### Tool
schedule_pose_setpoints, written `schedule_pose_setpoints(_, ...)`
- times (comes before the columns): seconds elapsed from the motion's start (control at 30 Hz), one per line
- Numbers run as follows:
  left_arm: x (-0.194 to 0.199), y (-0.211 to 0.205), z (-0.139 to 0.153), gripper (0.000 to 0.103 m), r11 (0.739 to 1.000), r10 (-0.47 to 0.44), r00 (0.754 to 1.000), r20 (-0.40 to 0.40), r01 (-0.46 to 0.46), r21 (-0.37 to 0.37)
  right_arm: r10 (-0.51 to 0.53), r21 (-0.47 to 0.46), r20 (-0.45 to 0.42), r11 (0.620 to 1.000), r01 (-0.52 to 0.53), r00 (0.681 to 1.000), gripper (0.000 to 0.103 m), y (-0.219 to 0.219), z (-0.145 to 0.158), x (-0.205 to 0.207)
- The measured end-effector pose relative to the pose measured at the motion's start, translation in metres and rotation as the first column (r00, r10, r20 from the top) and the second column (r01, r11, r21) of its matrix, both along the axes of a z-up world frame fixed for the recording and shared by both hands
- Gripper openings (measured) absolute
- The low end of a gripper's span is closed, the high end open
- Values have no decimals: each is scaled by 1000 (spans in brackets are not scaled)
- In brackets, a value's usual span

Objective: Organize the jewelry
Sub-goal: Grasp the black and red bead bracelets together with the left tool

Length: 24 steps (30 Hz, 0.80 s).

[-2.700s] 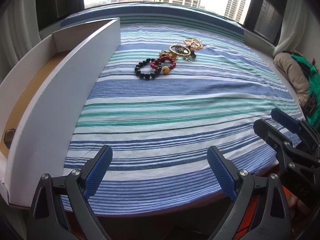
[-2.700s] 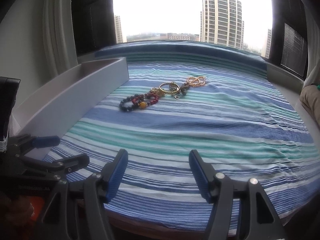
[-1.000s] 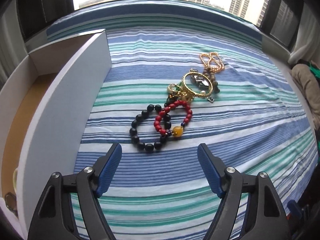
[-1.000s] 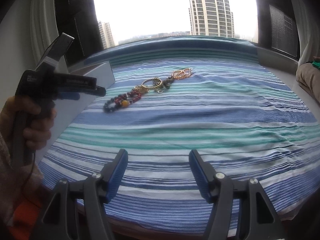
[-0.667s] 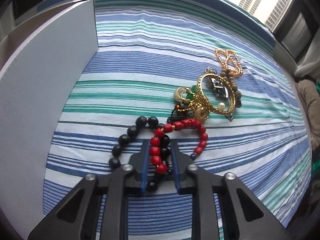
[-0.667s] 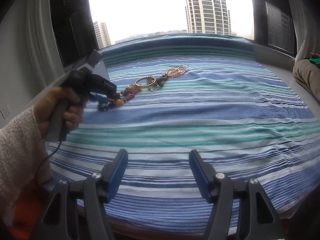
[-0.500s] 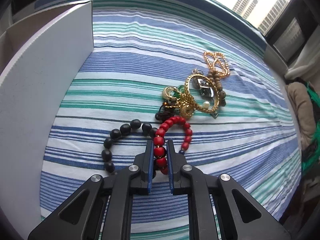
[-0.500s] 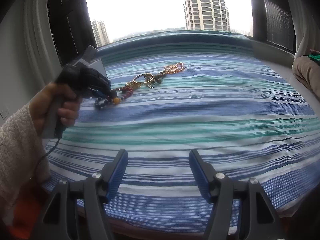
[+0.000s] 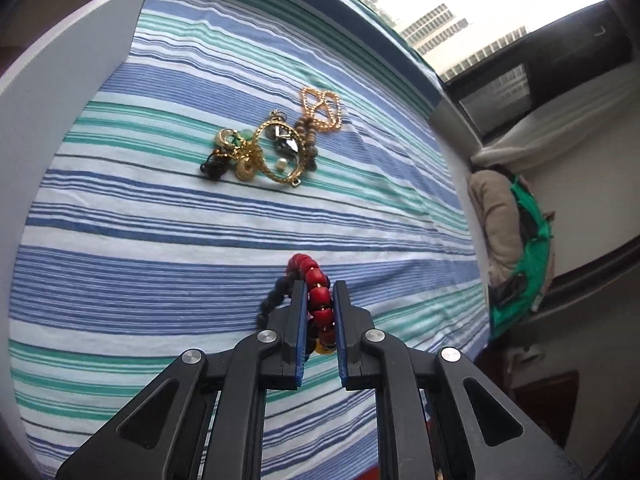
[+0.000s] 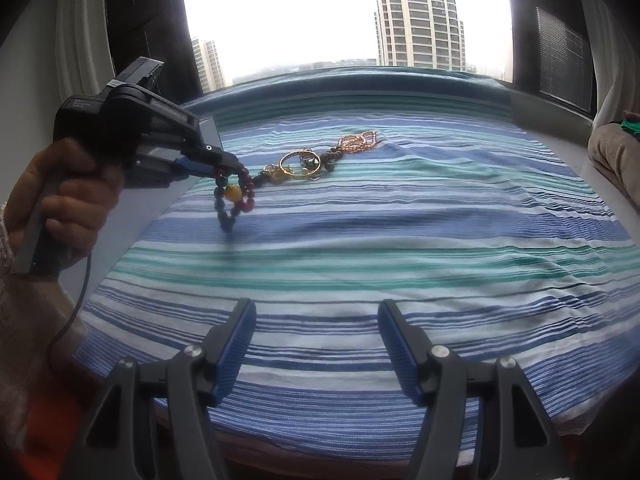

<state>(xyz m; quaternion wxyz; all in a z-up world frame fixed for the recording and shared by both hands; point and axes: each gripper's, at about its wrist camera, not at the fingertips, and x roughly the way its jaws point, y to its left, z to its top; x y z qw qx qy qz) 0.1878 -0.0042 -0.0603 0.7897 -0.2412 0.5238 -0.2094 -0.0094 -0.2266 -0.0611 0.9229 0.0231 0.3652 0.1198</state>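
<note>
Left gripper (image 9: pixel 319 304) pinching the red bead bracelet (image 9: pixel 316 300) just above the striped bed (image 9: pixel 160 264), black bead bracelet (image 10: pixel 224 210) dangling along, so carry level and slow to the white box (image 9: pixel 68 80) on the left; right gripper (image 10: pixel 314 334) waits spread.

**Bed, window, bits at the side**

Bed w/ blue, teal & white striped sheet (image 10: pixel 400 248) fills the view, lightly wrinkled. Big window (image 10: pixel 320 12) behind, tower blocks (image 10: pixel 416 20) outside, pale sky. Dark curtain (image 10: pixel 136 20) at left. Beige & green bundle (image 9: pixel 516 232) off the bed's right edge.
</note>
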Motion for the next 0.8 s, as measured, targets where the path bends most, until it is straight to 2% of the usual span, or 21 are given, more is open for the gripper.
schedule_pose_setpoints(0.07, -2, 6, -6, 11, 991, 38, 999, 8, -38, 128, -4, -1, 1, 1000, 4, 1000, 65, -1, 1, 0)
schedule_pose_setpoints(0.13, -1, 15, -20, 12, 958, 87, 996, -3, -83, 273, -8, 0, 5, 1000, 8, 1000, 65, -1, 3, -1)
schedule_pose_setpoints(0.2, -2, 26, -31, 11, 930, 126, 992, -20, -111, 350, -8, 1, 9, 1000, 8, 1000, 65, -2, 4, -1)
schedule_pose_setpoints(0.23, -3, 33, -33, 11, 924, 140, 990, -24, -122, 361, -7, 0, 11, 1000, 7, 1000, 65, -2, 5, -2)
schedule_pose_setpoints(0.33, -13, 44, -27, 15, 930, 148, 989, 6, -142, 338, -6, -2, 11, 1000, 6, 1000, 65, 0, 4, -3)
schedule_pose_setpoints(0.4, -20, 36, -16, 16, 933, 99, 994, 51, -111, 343, -2, -4, 4, 1000, 2, 1000, 65, 1, 3, -3)
schedule_pose_setpoints(0.47, -24, 19, -9, 16, 928, 7, 996, 89, -39, 370, 4, -7, 1, 1000, -4, 1000, 65, 3, 2, -2)
schedule_pose_setpoints(0.5, -26, 10, -8, 16, 917, -41, 994, 98, -2, 399, 7, -9, 2, 1000, -7, 1000, 65, 4, 3, -3)
schedule_pose_setpoints(0.63, -23, -18, -31, 16, 841, -159, 985, 72, 97, 532, 20, -12, 7, 1000, -20, 1000, 65, 10, 5, -5)
schedule_pose_setpoints(0.67, -23, -21, -35, 16, 822, -168, 982, 91, 89, 562, 23, -12, 7, 1000, -23, 1000, 65, 10, 5, -5)
schedule_pose_setpoints(0.7, -23, -24, -36, 16, 792, -174, 979, 106, 75, 606, 24, -12, 7, 1000, -24, 1000, 65, 11, 6, -6)
schedule_pose_setpoints(0.73, -21, -24, -41, 16, 772, -175, 981, 81, 86, 630, 25, -12, 7, 1000, -25, 1000, 65, 11, 6, -7)
schedule_pose_setpoints(0.8, -19, -18, -45, 18, 788, -158, 985, 63, 87, 609, 20, -16, 8, 1000, -20, 1000, 65, 10, 6, -8)
